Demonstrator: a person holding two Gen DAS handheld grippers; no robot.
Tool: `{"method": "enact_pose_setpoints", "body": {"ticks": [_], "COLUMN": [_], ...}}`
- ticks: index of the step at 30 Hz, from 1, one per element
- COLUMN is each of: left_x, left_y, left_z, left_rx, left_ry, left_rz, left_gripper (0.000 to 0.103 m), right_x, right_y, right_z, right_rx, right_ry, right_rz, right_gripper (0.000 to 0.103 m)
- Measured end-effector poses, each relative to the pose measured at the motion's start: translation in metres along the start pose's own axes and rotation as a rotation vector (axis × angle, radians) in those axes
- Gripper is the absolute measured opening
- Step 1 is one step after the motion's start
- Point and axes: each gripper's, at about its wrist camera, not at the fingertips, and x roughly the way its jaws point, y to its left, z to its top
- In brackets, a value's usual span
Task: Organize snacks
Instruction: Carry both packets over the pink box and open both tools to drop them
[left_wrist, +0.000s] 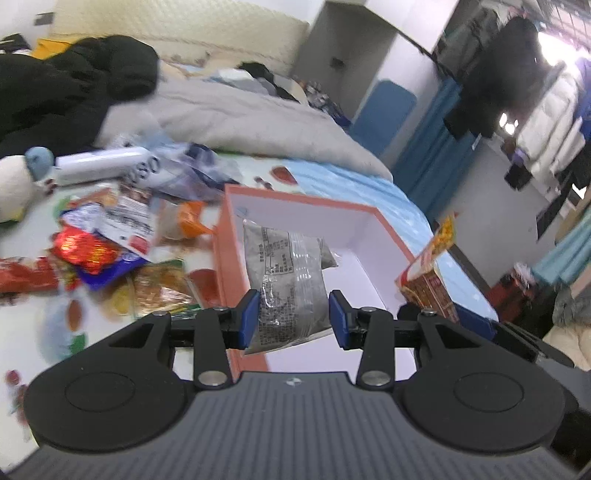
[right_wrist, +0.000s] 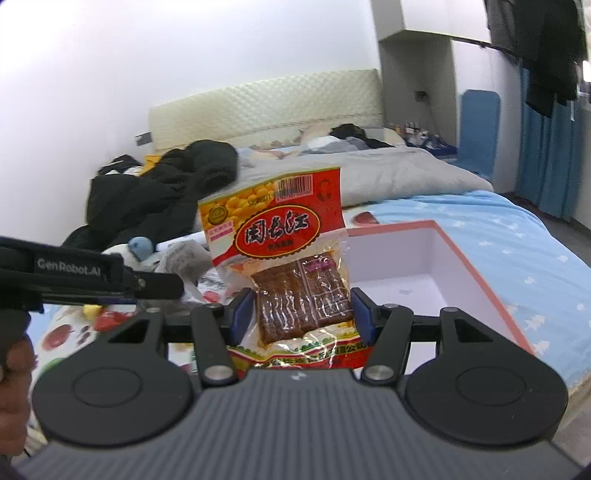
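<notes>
Currently left gripper (left_wrist: 293, 318) clamps a grey printed sachet (left_wrist: 286, 284), right gripper (right_wrist: 302, 316) clamps a red dried-tofu packet (right_wrist: 286, 254), both frame-centre over the orange-rimmed box (left_wrist: 391, 232).

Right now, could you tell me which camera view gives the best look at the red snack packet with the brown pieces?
The right wrist view: the red snack packet faces the camera, held in the right tool, label and brown pieces readable. The left wrist view catches only its edge at the right, beyond the box.
</notes>
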Motion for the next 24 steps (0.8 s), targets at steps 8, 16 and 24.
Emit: {"method": "enact_pose_setpoints", "body": {"ticks": [8, 16, 24], "left_x": [0.074, 0.12, 0.131], "left_y": [-0.012, -0.01, -0.006], "left_z": [0.002, 0.006, 0.009], "left_rx": [0.045, 0.063, 0.058], "left_ry": [0.091, 0.156, 0.154], "left_rz": [-0.005, 0.012, 0.027], "left_gripper": [0.046, 0.046, 0.049], "right_x": [0.039, 0.075, 0.098], "right_y": [-0.035, -0.05, -0.057], "right_z": [-0.012, -0.019, -0.02], "right_rx": [0.062, 0.081, 0.09], "right_ry": [0.058, 0.124, 0.177], "right_rz": [-0.042, -0.049, -0.041], "right_gripper": [0.059, 0.059, 0.063]}}
